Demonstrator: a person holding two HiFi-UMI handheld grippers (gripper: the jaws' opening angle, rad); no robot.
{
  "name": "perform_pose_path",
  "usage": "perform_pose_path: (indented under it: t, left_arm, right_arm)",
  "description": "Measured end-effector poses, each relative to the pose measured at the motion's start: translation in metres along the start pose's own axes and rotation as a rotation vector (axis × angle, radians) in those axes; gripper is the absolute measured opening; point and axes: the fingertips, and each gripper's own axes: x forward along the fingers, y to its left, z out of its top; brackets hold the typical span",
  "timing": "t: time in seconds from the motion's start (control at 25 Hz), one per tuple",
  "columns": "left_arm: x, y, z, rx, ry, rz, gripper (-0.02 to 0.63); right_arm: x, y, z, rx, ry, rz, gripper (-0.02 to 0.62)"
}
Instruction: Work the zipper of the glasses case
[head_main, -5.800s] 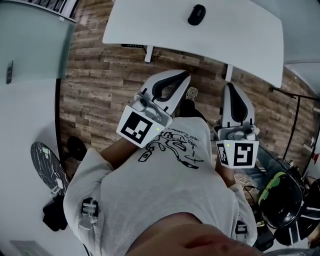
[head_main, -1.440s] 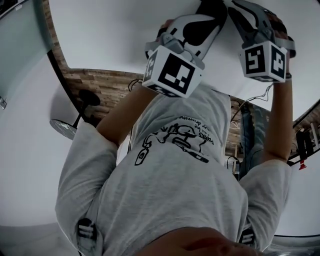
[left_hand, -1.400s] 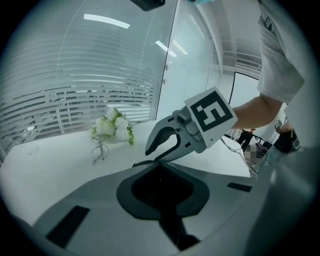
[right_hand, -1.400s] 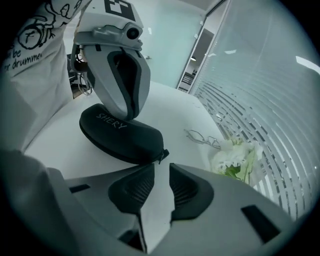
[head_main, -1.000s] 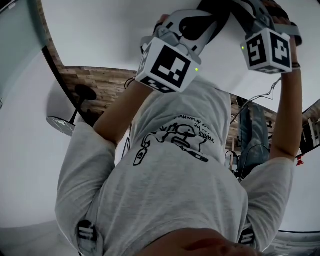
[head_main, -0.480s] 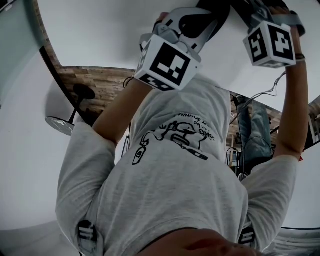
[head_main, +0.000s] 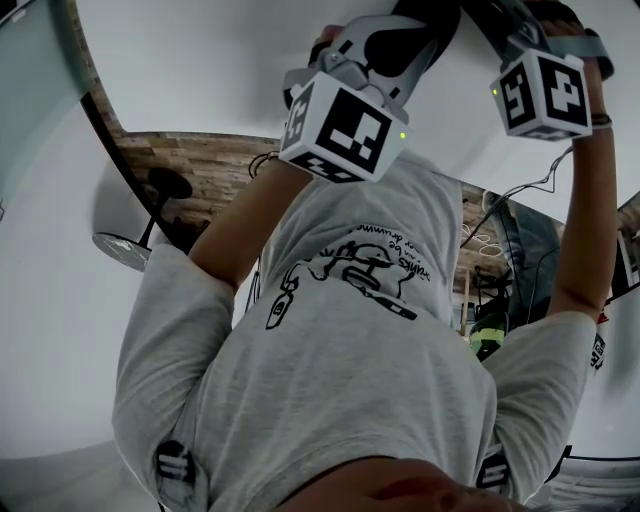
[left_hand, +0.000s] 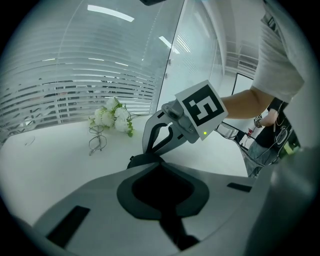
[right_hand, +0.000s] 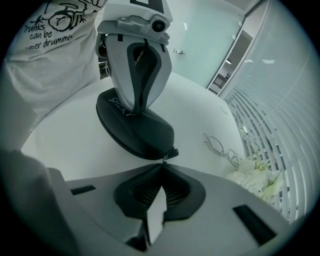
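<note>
A black glasses case (right_hand: 135, 132) lies on the white table (right_hand: 75, 145). My left gripper (right_hand: 136, 109) comes down on the case's far end and is shut on it. In the left gripper view the case (left_hand: 142, 161) shows just beyond my own jaw tips. The zipper pull (right_hand: 171, 153) sticks out at the near end. My right gripper (right_hand: 162, 165) is shut on the pull, and its tips touch the case's edge. In the head view only the marker cubes show, the left cube (head_main: 345, 125) and the right cube (head_main: 540, 95); the jaw tips are cut off at the top edge.
A pair of wire-framed eyeglasses (right_hand: 220, 147) lies on the table beyond the case, beside a bunch of white flowers (left_hand: 112, 116). Glass walls with blinds stand behind the table. The person's grey T-shirt fills the lower head view.
Long before, both grippers hung over the wooden floor, away from the table. Over the last second the hands have stayed in place at the table; the right marker cube has rolled slightly.
</note>
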Motion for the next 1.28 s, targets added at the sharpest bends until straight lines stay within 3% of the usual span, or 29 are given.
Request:
perform_pose_path:
  t: [0.2,1.28]
  left_arm:
    - [0.001,0.01,-0.004,-0.006,0.002,0.006,0.021]
    - [-0.002,0.013,-0.006,0.018,-0.021,0.026,0.021]
  right_arm:
    - [0.005,0.01,-0.002,-0.007,-0.001,0.034,0.003]
    - [-0.003,0.047,0.017,0.098,-0.021,0.039,0.003]
